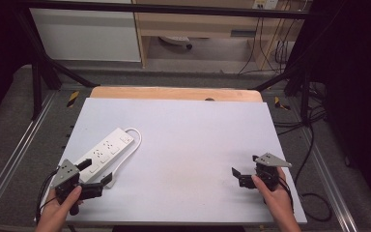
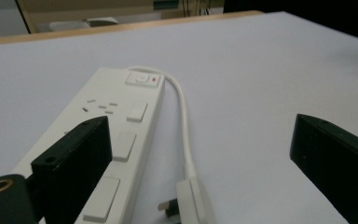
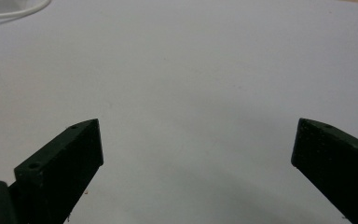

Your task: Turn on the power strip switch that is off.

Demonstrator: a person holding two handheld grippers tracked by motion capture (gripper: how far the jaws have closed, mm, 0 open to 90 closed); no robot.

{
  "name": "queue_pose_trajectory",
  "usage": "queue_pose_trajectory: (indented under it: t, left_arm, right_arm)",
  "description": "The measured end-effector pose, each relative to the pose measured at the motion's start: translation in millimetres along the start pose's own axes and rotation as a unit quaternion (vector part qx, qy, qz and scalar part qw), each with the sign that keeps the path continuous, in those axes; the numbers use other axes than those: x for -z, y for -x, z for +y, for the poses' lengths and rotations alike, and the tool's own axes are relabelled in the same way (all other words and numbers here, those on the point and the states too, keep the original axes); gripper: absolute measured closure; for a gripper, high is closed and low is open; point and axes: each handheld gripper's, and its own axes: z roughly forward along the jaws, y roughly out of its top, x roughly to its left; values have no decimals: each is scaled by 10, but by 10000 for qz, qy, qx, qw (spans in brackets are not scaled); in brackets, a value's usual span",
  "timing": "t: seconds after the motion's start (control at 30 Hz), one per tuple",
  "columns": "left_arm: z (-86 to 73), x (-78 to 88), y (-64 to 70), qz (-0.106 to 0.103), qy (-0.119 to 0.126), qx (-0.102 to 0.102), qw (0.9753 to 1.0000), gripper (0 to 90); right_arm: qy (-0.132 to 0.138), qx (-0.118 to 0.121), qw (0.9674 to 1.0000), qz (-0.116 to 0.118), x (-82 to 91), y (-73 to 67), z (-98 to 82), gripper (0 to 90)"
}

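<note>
A white power strip (image 1: 107,150) lies at an angle on the left part of the white table (image 1: 188,125). Its white cable (image 1: 136,135) loops off the far end and runs back along its right side. In the left gripper view the strip (image 2: 121,116) shows a switch with a red light, and the cable ends in a plug (image 2: 193,200) lying between the jaws. My left gripper (image 1: 96,172) (image 2: 200,135) is open at the strip's near end, its left jaw over the strip. My right gripper (image 1: 244,164) (image 3: 198,140) is open over bare table with nothing between its jaws.
A wooden strip (image 1: 174,93) edges the table's far side. Black frame posts (image 1: 36,82) stand at both back corners. Loose cables (image 1: 314,145) trail on the floor to the right. A bit of the white cable (image 3: 14,9) shows far ahead in the right gripper view.
</note>
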Motion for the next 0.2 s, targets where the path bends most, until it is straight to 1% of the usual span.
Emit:
queue_pose_trajectory:
  t: [0.07, 0.13, 0.2]
  left_arm:
    - [-22, -11, 8, 17, -72, -4, 10000, 59]
    - [-42, -25, 18, 44, -131, 54, 9999, 59]
    - [-47, -30, 18, 53, -177, 66, 9998, 60]
  right_arm:
    - [-120, -39, 9999, -43, -22, 4, -21, 26]
    - [-288, -95, 9994, -140, -47, 12, -45, 32]
    - [-436, -152, 9987, -204, -90, 20, -72, 28]
